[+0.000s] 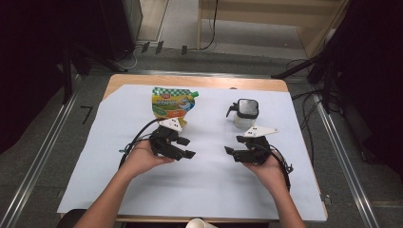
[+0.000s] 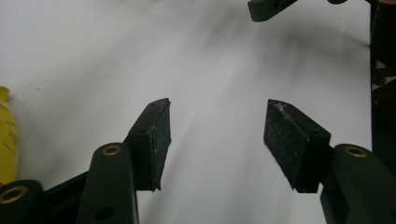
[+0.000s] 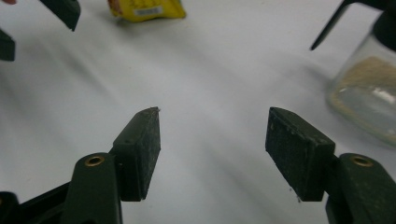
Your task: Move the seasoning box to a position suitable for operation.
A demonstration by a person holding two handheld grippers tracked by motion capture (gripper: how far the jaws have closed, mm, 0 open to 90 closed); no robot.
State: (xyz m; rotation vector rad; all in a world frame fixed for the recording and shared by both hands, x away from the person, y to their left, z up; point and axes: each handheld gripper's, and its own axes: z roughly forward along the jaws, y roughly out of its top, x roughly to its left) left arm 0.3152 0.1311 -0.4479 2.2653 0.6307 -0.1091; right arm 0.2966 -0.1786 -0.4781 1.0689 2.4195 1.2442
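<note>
A yellow and green stand-up pouch lies on the white sheet at the back left; its yellow edge shows at the left in the left gripper view, its bottom at the top of the right gripper view. A clear glass jar with a black lid and spout stands at the back right, also seen as a jar beside the right jaws. My left gripper is held in front of the pouch, open, with nothing between its jaws. My right gripper hangs in front of the jar, open and empty.
The white sheet covers a wooden table. A white paper cup peeks in at the front edge. Metal rails and cables run along the floor on both sides. The two grippers point at each other across the sheet's middle.
</note>
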